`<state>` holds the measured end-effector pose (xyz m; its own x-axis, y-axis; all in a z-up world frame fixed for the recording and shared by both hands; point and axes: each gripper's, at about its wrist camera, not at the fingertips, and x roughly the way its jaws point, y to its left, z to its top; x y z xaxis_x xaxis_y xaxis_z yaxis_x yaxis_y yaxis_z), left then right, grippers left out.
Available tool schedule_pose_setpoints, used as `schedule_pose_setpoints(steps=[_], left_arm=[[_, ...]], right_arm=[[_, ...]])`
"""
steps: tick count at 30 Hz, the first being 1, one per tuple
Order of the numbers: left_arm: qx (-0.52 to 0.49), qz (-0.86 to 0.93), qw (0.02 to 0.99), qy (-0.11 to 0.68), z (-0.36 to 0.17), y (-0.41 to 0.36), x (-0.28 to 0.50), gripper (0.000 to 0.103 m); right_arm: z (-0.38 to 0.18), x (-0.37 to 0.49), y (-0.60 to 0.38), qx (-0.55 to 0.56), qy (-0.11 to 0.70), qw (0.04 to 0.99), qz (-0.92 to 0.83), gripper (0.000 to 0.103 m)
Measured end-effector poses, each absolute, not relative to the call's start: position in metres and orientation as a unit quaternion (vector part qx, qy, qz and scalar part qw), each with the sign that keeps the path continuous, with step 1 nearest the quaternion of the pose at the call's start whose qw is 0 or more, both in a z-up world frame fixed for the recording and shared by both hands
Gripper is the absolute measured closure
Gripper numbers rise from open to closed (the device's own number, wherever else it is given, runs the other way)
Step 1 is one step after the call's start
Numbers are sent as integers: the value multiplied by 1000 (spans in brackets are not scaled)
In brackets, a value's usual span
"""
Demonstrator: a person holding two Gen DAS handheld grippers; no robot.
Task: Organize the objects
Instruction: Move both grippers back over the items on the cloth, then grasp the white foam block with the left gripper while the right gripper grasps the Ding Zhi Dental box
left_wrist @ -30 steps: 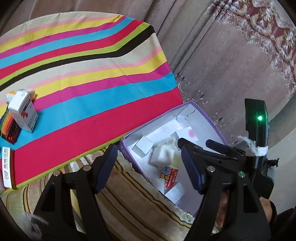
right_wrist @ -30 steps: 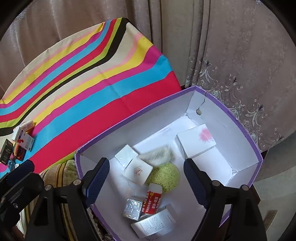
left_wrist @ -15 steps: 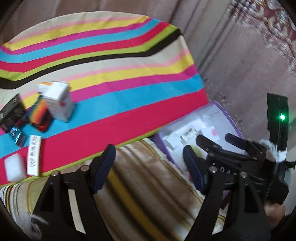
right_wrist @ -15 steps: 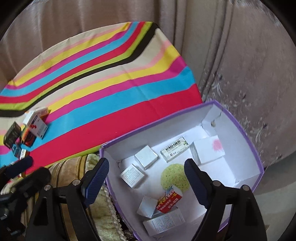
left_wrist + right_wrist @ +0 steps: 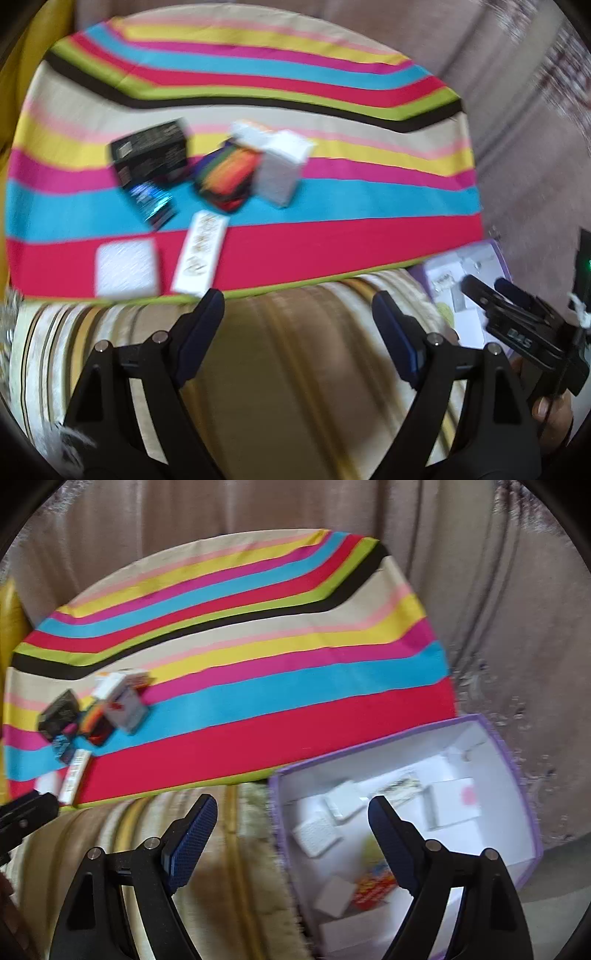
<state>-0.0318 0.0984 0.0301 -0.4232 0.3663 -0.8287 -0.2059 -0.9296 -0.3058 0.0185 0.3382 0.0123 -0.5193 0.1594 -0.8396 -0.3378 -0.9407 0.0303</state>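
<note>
A broad cloth of bright pink, yellow, blue, red, green and black stripes [image 5: 258, 92] covers the table from nine o'clock to two o'clock. Below it, towards six o'clock, hangs a beige and gold striped cover [image 5: 288, 369], blurred. Greyish-brown pleated curtains [image 5: 498, 590] fill twelve to three o'clock. A yellow patch [image 5: 11, 616] shows at nine o'clock.

Bright, even daylight in both views, with soft shadows only. Heavy motion blur across the left wrist view: striped cloth [image 5: 258, 192] smeared, small boxes [image 5: 207, 177] illegible. Milder blur in the right wrist view; white interior of the purple box [image 5: 406, 812] washed out by glare. Strong fisheye bending toward the edges, dark vignette in every corner.
</note>
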Motion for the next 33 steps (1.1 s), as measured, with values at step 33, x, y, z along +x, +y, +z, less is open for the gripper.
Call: schedule_pose_setpoints(steps=[33], left_arm=[[-578, 813, 46, -55, -35, 8, -98, 29]], right_arm=[[-7, -29, 245, -508, 23, 64, 859, 18]])
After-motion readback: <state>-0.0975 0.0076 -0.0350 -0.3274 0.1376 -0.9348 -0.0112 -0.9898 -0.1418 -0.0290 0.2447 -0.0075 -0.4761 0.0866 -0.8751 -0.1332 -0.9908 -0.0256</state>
